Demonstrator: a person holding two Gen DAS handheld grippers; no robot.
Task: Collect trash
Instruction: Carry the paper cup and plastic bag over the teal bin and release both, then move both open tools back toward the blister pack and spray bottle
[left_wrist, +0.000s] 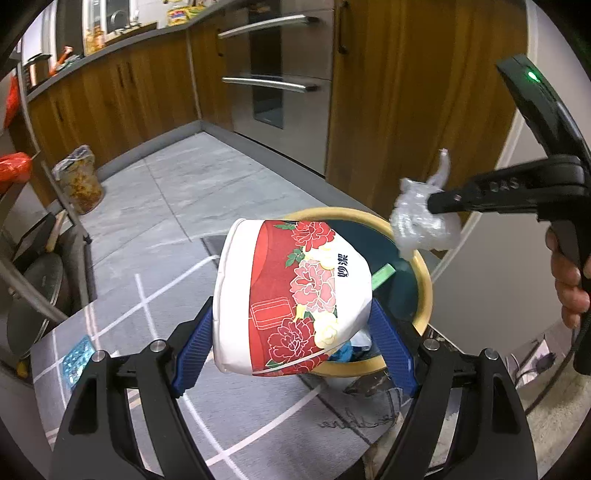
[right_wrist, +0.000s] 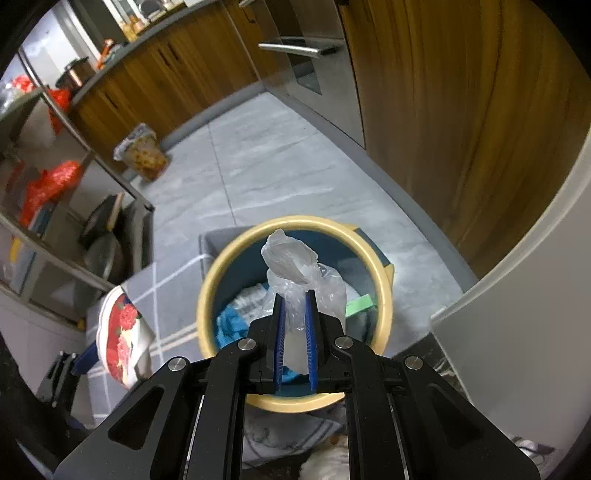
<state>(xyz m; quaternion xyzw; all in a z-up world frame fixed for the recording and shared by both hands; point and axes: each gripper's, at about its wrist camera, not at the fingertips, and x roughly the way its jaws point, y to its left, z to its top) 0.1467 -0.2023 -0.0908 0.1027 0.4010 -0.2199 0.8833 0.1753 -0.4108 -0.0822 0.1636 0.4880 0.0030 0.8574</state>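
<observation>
Both grippers loaded, both at the bin. The left gripper (left_wrist: 291, 332) is clamped wide on a red floral tissue pack (left_wrist: 291, 302), one blue pad on each side, pack tilted. From the left wrist view the pack hangs above the near-left rim of the yellow-rimmed trash bin (left_wrist: 424, 295), which sits at about 2 o'clock behind it. The right gripper (right_wrist: 295, 328) is pinched nearly closed on a crumpled clear plastic bag (right_wrist: 295, 266); the right wrist view looks straight down into the bin (right_wrist: 207, 295), so the bag is over the opening, not yet let go. In that view the tissue pack (right_wrist: 122, 332) shows at 9 o'clock, just outside the rim.

Bin already holds stuff: something blue (right_wrist: 231, 325), whitish wrapping, a green strip (right_wrist: 360, 304). So some collecting looks done.

Left to do, by my read: release the bag, bring the pack fully over the opening, drop it. A small blue packet (left_wrist: 79, 354) lies on the grey rug (left_wrist: 240, 424) at 8 o'clock; possibly more trash, can't tell.
</observation>
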